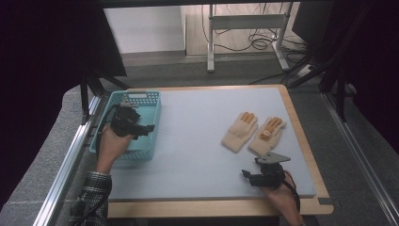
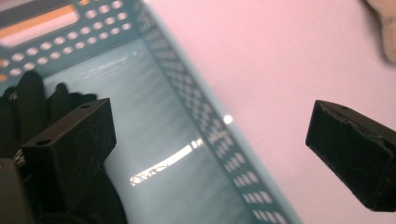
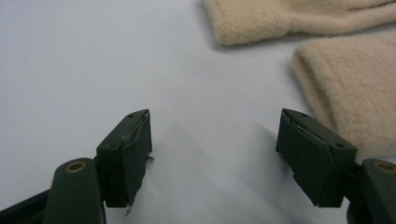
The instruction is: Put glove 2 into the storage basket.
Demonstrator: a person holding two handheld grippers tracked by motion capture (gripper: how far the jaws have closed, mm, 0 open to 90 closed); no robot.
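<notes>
Jaws: both grippers' spread wide, empty.
Left gripper (image 1: pixel 147 128): over teal basket (image 1: pixel 151 115).
Right gripper (image 1: pixel 246 176): near beige gloves (image 1: pixel 254 132).

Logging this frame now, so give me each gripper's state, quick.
Left gripper: open, holding nothing, over the basket.
Right gripper: open, holding nothing, just short of the gloves.

No readable text, label, brand or number appears anywhere. The basket (image 1: pixel 141 99) and gloves (image 1: pixel 254 133) carry no legible markings.
</notes>
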